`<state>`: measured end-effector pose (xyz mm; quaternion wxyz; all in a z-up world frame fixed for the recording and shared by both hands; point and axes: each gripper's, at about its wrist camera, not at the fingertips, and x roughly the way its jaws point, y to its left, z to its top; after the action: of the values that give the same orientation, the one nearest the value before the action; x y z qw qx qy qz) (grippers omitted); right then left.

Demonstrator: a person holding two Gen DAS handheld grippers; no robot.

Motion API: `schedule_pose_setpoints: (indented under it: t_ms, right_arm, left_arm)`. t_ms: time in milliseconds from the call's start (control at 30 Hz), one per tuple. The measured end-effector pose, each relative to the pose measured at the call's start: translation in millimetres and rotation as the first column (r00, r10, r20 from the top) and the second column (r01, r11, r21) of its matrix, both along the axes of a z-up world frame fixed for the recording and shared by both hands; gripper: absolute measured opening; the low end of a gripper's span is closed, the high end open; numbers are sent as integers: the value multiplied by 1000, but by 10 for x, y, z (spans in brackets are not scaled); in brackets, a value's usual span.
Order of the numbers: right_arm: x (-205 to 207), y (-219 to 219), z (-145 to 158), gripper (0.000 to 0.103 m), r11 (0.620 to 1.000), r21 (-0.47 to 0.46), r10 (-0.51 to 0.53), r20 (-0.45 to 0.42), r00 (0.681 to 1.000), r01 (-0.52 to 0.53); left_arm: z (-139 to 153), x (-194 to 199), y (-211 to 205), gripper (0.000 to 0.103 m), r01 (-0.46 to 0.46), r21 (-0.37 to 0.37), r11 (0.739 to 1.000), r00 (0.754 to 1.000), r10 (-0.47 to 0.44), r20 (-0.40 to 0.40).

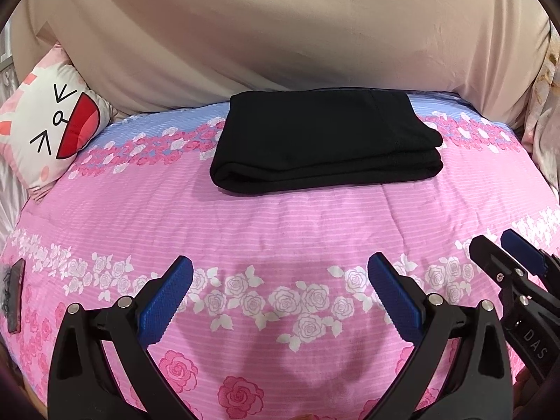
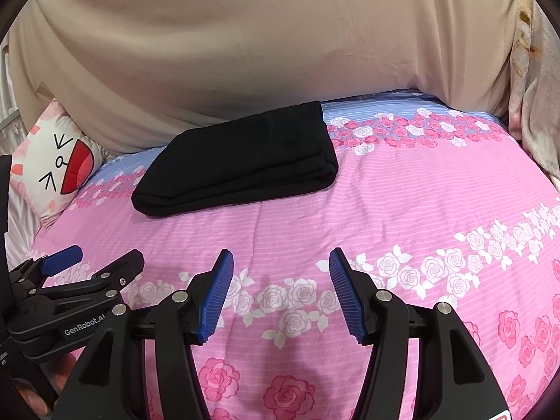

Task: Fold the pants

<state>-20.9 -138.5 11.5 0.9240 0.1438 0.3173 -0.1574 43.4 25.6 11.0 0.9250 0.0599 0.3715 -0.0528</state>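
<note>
left gripper [image 1: 280, 294]: I'm holding it over the quilt [image 1: 280, 217], jaws standing wide apart, nothing between the blue pads [image 1: 164, 304], gripping nothing.
right gripper [image 2: 281, 290]: I'm hovering it just beside the left one, jaws parted about halfway, only quilt showing in the gap, gripping nothing.
pants [image 1: 322, 140]: black, lying folded in a flat stack on the quilt, well ahead of both grippers, straight ahead of the left one, ahead and to the left of the right one; neither is touching them.
pillow [image 1: 52, 126]: white with a cartoon face, sitting far ahead and left of both grippers, apart from the pants.
blanket [image 1: 280, 35]: beige, bunching up just behind the pants, seeming to touch their far edge.
dark thing [image 1: 15, 297]: lying flat at the quilt's edge, left of the left gripper; I can't tell what it is.
</note>
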Motion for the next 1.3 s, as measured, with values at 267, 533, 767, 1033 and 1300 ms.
schedule_pose_setpoints:
  t_ms: [267,533,767,1033,1300]
  right_arm:
    - [7,37,-10,57,1000,-1,1,-6,1000,-1]
    - [10,40,-29,57,1000,-4,0,-9,1000,0]
    - [20,19,-54,60,1000,-2,4,-13,1000,-4]
    - [21,6,-48,62,1000,-2,6,-13,1000,-6]
    - [21,0,-58,62,1000,-2,9,-15,1000,-9]
  left_arm:
    - [-26,9,-15,98,12,10,1000,1000,-12,-6]
    - [-46,29,-26,98,9,11,1000,1000,-9,-14]
    - [-71,42,-25,98,12,12,1000,1000,-12,-20]
    - [-63,42,-16,98,19,-1,1000,999,-19,-28]
    - [-54,32,-25,98,20,-7,1000,1000,-20,-22]
